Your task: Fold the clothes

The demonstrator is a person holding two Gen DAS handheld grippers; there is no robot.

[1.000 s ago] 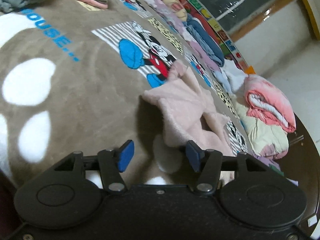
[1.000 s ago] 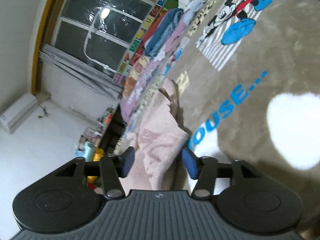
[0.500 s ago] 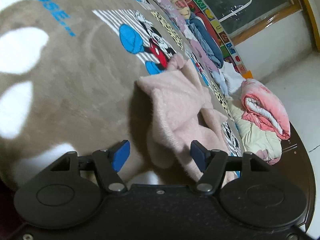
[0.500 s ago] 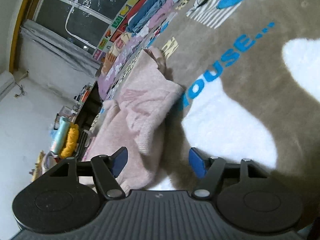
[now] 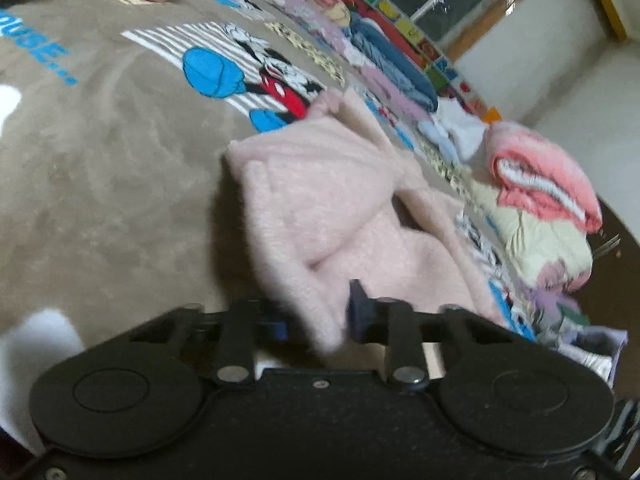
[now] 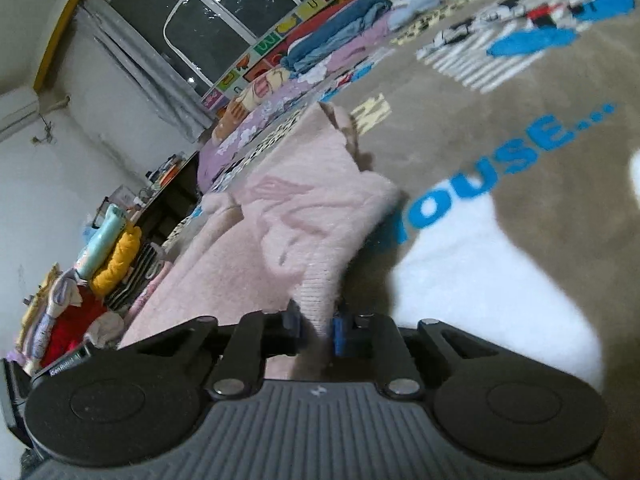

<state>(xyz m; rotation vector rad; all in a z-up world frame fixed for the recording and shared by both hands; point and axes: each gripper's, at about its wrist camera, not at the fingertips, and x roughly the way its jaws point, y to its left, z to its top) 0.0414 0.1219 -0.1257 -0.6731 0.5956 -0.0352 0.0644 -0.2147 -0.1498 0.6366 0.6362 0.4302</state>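
Observation:
A fluffy pink garment point(image 5: 320, 200) lies crumpled on a brown cartoon-mouse blanket point(image 5: 100, 160). My left gripper point(image 5: 318, 318) is closing its jaws on a near corner of the garment, and the blue pads press into the fleece from both sides. In the right wrist view the same pink garment point(image 6: 304, 216) stretches away on the blanket point(image 6: 480, 140). My right gripper point(image 6: 316, 326) is closing its jaws on the ribbed hem, which is pinched between the blue pads. The fabric hides part of each pad.
Folded pink and cream bedding point(image 5: 540, 192) sits at the blanket's far right edge. A row of blue and purple clothes point(image 5: 392, 64) lines the window side. A heap of red, yellow and striped clothes point(image 6: 100, 264) lies left of the right gripper.
Both grippers moved in over the garment's near edges and went from wide open to closed on the pink fabric. The garment now fills more of each view.

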